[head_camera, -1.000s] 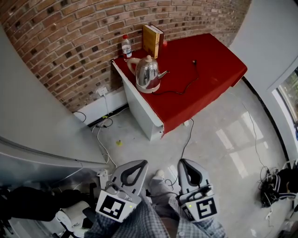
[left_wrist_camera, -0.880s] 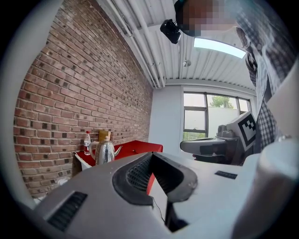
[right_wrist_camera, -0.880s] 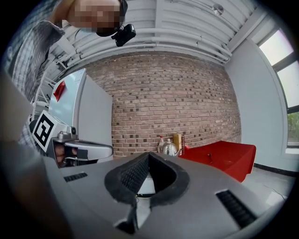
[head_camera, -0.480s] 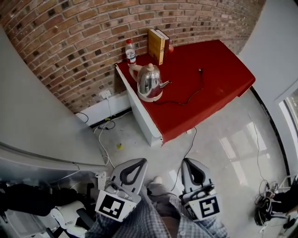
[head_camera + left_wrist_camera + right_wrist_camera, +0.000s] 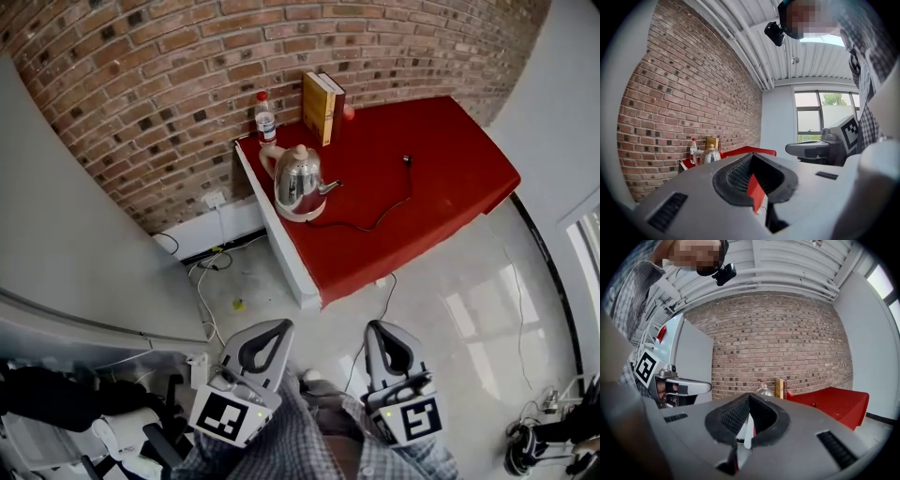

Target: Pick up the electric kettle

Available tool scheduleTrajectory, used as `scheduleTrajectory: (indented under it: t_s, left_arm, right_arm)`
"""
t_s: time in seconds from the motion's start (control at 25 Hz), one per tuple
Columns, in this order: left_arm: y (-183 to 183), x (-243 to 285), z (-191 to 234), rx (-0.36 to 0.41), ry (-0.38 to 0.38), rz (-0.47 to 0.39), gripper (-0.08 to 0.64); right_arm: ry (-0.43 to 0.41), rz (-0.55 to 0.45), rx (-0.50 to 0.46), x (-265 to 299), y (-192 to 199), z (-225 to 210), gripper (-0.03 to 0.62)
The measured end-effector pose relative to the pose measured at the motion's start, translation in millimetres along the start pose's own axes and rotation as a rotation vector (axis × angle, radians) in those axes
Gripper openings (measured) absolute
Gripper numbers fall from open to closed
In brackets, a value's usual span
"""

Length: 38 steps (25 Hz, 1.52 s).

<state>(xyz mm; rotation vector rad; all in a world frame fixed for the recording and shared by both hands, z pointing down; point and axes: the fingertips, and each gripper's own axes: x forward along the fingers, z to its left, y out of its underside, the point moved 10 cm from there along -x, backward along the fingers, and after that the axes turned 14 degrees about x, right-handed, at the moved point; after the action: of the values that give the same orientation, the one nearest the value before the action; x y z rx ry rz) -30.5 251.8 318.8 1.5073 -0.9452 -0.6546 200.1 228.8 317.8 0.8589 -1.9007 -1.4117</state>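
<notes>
**A:** Where are the grippers?

**B:** Nearest, at six o'clock in the head view. The left gripper [image 5: 265, 330] and the right gripper [image 5: 389, 330] are side by side, jaws closed together, holding nothing.

**A:** And the kettle?

**B:** The kettle [image 5: 298, 183] is well apart from them, toward twelve o'clock. It stands upright near the left edge of the red table [image 5: 441, 169], its cord [image 5: 375, 221] trailing toward three o'clock. Behind it are a bottle [image 5: 265, 118] and a book [image 5: 322, 105].

**A:** Progress?

**B:** Nothing done yet, I'd judge. The approach, opening the jaws, the grip and the lift all remain.
</notes>
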Motion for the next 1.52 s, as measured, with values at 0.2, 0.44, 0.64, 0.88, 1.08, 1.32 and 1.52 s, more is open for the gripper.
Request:
scheduleTrajectory:
  t_s: [0.2, 0.44, 0.64, 0.88, 1.08, 1.32, 1.52]
  left_arm:
    - [-1, 6, 0, -0.006, -0.015, -0.005, 0.006]
    - [-1, 4, 0, -0.008, -0.032, 0.001, 0.006]
    - [4, 6, 4, -0.012, -0.032, 0.008, 0.006]
    - [11, 18, 14, -0.018, -0.017, 0.011, 0.006]
    - [16, 38, 34, -0.014, 0.001, 0.008, 0.006]
    - [16, 69, 66, -0.015, 0.033, 0.002, 0.006]
    - [14, 93, 94, -0.014, 0.067, 0.006, 0.006]
  right_arm:
    - [0.003, -0.010, -0.001, 0, -1, -9, 0.006]
    - [-0.018, 0.009, -0.009, 2, -1, -10, 0.006]
    - [-0.004, 0.024, -0.001, 6, 3, -10, 0.006]
    - [-0.003, 0.029, -0.009, 18, 8, -13, 0.006]
    - [0.025, 0.029, -0.009, 36, 6, -20, 0.006]
    - [0.071, 0.031, -0.011, 71, -3, -33, 0.007]
    - [0.075, 0.022, -0.015, 104, -12, -37, 0.008]
